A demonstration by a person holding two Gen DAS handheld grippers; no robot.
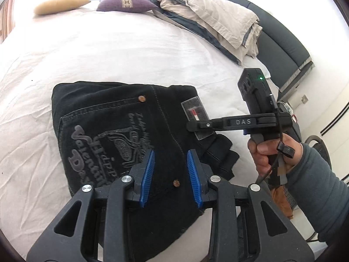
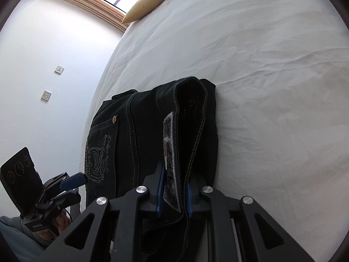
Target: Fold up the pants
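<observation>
From your left wrist camera, your left tongs (image 1: 171,178) hover with jaws spread, nothing between them, above the folded black jeans (image 1: 122,135) lying on the white bed sheet (image 1: 109,54). Your right tongs (image 1: 192,124) reach in over the waistband patch (image 1: 195,113). A folded beige duvet (image 1: 218,19) lies beyond.

From your right wrist camera, your right tongs (image 2: 174,196) are clamped on the jeans' waistband (image 2: 194,113) beside the patch. The left tongs (image 2: 74,185) sit apart at lower left.
</observation>
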